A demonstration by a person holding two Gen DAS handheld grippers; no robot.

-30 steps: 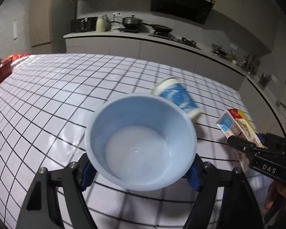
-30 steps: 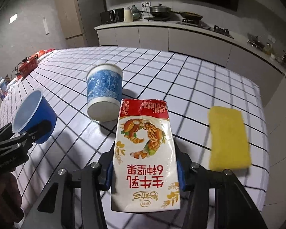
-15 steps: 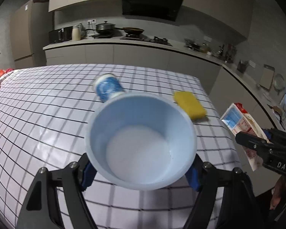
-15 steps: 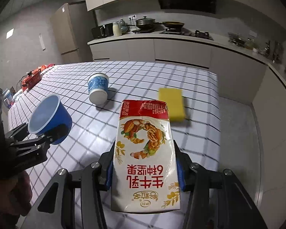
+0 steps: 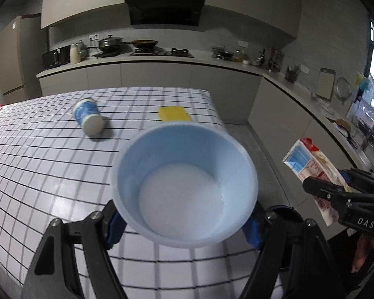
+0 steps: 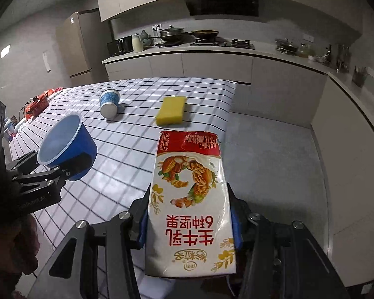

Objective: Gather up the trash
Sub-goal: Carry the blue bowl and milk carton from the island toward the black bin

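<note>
Here the left gripper point(image 5: 184, 220) is clamped on a blue plastic bowl point(image 5: 184, 186) while the right gripper point(image 6: 189, 220) pinches a milk carton point(image 6: 189, 199), both above the checked tablecloth point(image 5: 49, 164)

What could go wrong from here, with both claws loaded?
1. The bowl is pinched only at its lower sides by the left claw and tilts forward; it might slip out.
2. The carton looks dented in the right claw, so any leftover liquid could squeeze out.
3. The cup lies on its side on the table and could roll.
</note>
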